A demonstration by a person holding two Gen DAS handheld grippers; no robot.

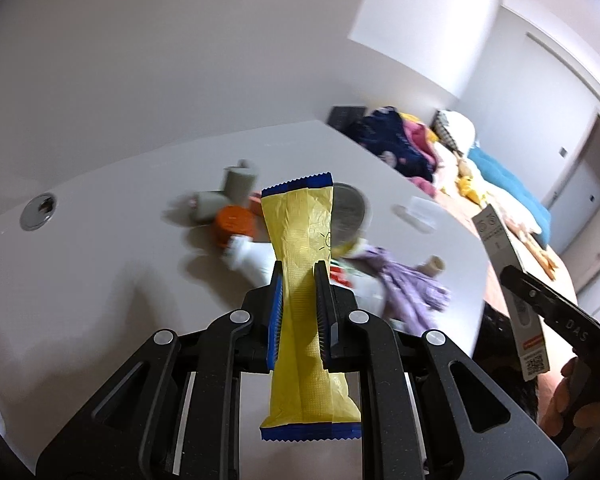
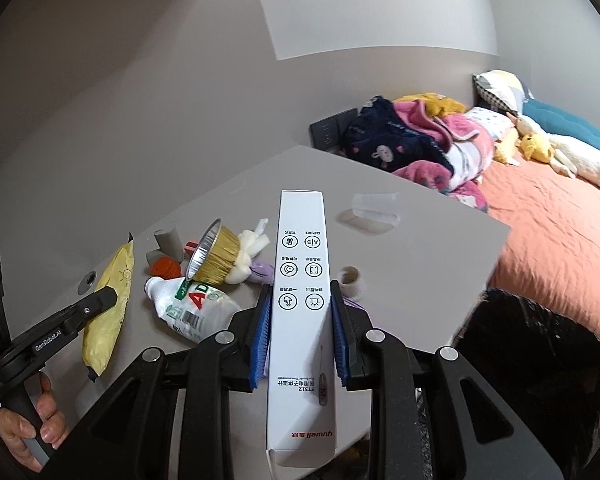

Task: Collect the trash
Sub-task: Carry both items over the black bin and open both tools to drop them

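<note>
Trash pickup is partly done at a grey bench beside a bed: at left, the left gripper has its jaws clamped on a yellow wrapper with blue crimped ends, held clear above the surface; at right, the right gripper has its jaws pressed against the sides of a long white thermometer box, likewise lifted. Two items are thus in hand, while a heap remains on the bench: a crushed plastic bottle, a foil cup, an orange lid, grey pieces, a purple scrap, a tape roll and a clear plastic piece. A black bag at the bench's right edge may be the bin; its opening is not visible. The left view is motion-blurred, so the heap reads poorly there.
</note>
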